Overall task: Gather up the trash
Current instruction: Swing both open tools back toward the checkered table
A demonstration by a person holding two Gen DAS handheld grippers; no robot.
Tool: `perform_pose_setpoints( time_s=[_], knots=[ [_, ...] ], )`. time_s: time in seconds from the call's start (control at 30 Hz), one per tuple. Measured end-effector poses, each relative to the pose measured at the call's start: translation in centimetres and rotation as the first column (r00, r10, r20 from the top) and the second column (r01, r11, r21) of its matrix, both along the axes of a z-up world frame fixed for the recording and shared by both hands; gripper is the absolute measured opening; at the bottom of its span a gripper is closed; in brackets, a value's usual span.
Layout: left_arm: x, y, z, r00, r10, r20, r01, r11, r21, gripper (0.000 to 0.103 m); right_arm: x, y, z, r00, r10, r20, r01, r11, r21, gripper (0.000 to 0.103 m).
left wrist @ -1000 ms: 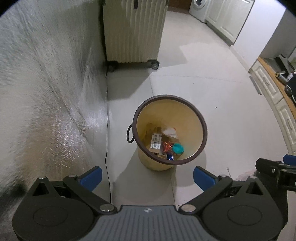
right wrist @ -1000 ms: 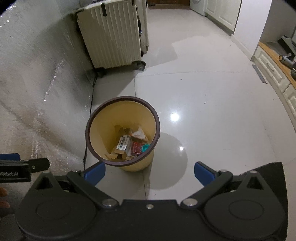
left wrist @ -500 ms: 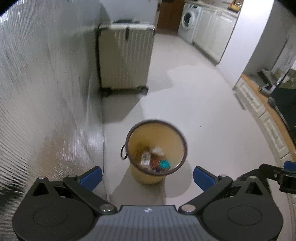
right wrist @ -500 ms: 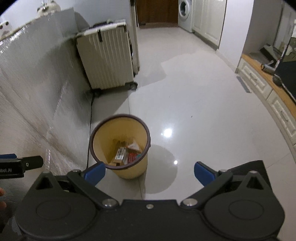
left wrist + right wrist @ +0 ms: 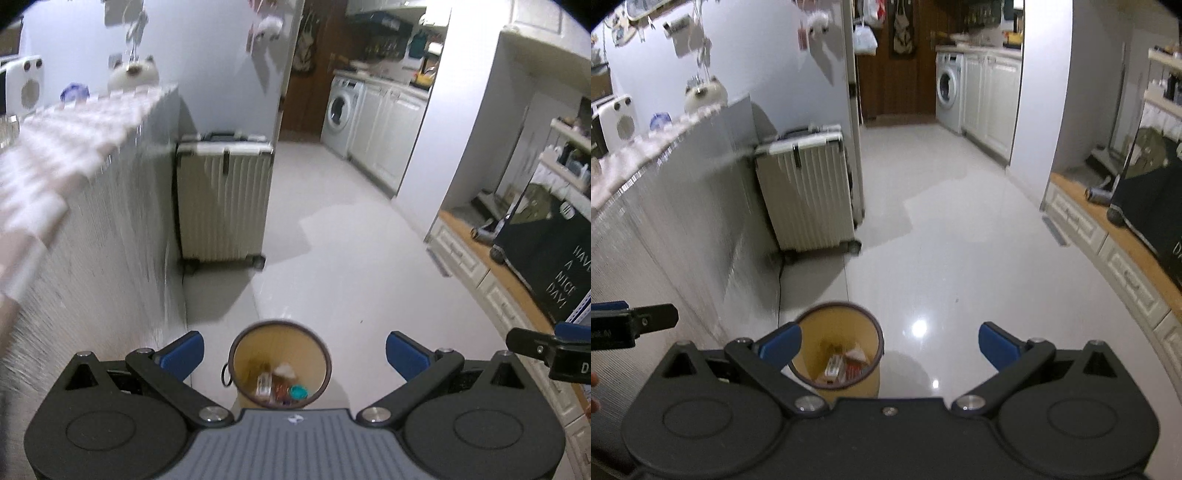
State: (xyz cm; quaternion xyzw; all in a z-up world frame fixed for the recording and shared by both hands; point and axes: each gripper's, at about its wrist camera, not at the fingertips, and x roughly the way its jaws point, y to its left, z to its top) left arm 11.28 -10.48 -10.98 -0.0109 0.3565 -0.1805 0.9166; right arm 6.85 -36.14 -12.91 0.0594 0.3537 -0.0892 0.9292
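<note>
I read both grippers as empty. The left gripper (image 5: 293, 352) has its fingers (image 5: 183, 352) spread wide, nothing between them. The right gripper (image 5: 890, 349) matches: fingers (image 5: 997, 349) wide apart, nothing held.

The trash bin (image 5: 279, 363) stands on the floor (image 5: 351, 266), low in the left wrist view and centred between the left fingers, partly hidden by the gripper body. It is a yellow bin with a dark rim and a ring handle on its left side. The trash (image 5: 282, 384) lies at the bottom: a small carton, a white scrap, a red wrapper and a teal cap. In the right wrist view the bin (image 5: 838, 349) sits toward the left finger, with the trash (image 5: 844, 363) visible inside.

The bin stands near the silver-clad side of the worktop (image 5: 92, 240). A cream ribbed suitcase (image 5: 221, 199) stands upright on its wheels farther along the same side, well apart from the bin. A washing machine (image 5: 341, 112) sits at the far end of the room. The tip of the right gripper shows at the right edge of the left wrist view, and the left gripper's tip at the left edge of the right wrist view.
</note>
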Motion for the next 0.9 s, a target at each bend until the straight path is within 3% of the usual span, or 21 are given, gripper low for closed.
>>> perform_pose_setpoints(
  time_s=[0.23,0.47,0.9],
  knots=[
    [-2.3,0.8,4.7,0.995,-0.015,0.103,0.017,1.000,-0.014,0.103,-1.9,0.5,4.3,0.994,-0.002,0.105,0.002,1.000,0.003,0.103],
    [-4.1,3.5,8.7,0.980,0.028,0.196,-0.023,0.999,-0.025,0.103,-2.9,2.5,7.4,0.980,0.037,0.195,-0.036,0.999,-0.010,0.103],
    [-5.0,10.5,14.3,0.932,0.140,0.334,-0.131,0.990,-0.052,0.103,-2.2,8.1,12.3,0.930,0.164,0.329,-0.158,0.986,-0.045,0.103]
  ],
)
